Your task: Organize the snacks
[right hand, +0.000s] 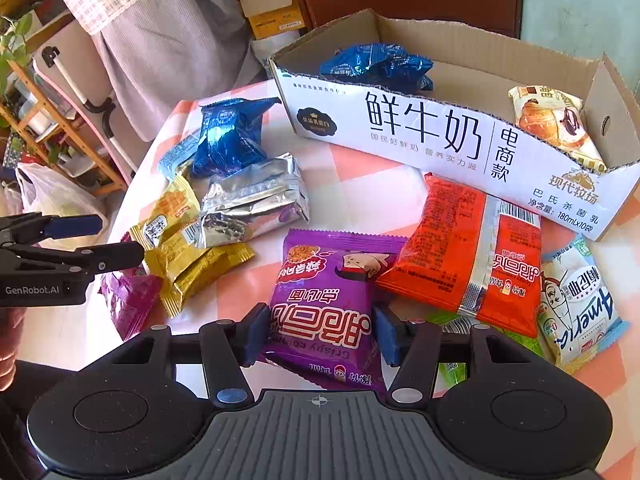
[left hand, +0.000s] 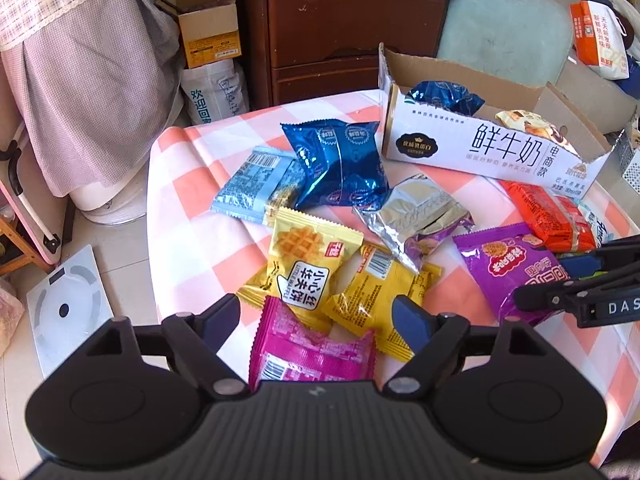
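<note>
checked tablecloth [right hand: 360, 184], purple packet [right hand: 320, 308] clamped in right tongs [right hand: 320, 334], left tongs [left hand: 316, 320] apart

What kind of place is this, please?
Probably a lived-in home room: a table with a checked cloth, a wooden drawer cabinet behind it, and a bathroom scale on the tiled floor.

"鲜牛奶" on milk carton [right hand: 440, 136], "GenRobot.AI" on left gripper [right hand: 116, 240]

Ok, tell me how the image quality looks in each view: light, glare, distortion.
Left wrist view: strong daylight, glare on the silver foil packet, fisheye bending the milk carton box, dark corners. Right wrist view: the same hard light washes out the checked tablecloth; the purple snack bag stays sharp.
</note>
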The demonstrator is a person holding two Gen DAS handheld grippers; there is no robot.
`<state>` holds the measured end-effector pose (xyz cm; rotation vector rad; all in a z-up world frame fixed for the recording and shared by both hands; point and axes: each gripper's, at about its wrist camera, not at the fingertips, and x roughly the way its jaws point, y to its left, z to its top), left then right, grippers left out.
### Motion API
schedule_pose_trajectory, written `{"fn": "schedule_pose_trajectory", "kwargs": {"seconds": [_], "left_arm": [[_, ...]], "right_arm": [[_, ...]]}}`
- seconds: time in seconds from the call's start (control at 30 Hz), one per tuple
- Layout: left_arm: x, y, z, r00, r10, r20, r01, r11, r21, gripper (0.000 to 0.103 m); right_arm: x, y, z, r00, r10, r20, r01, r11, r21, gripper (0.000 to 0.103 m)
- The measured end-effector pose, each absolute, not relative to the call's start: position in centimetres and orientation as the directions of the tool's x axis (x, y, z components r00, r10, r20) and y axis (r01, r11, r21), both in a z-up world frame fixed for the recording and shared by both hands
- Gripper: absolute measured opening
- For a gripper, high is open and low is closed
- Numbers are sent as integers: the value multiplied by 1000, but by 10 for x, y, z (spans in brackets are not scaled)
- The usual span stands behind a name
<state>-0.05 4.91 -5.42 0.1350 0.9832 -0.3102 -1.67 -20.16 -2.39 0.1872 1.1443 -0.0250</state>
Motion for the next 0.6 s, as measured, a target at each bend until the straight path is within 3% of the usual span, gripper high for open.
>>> {"fn": "schedule_pose_trajectory", "kwargs": {"seconds": [0.3,0.6], "left_arm": [[1,69,-70,447,-176,-877,82,984,-155,87],[6,62,-89,417,-112,-902,15,993,-116,89]], "right_arm": [[-14,-207,-27,399,92,-912,184,967,178,67],[-3,-199,-37,375,33,-926,192,975,113,70]]}}
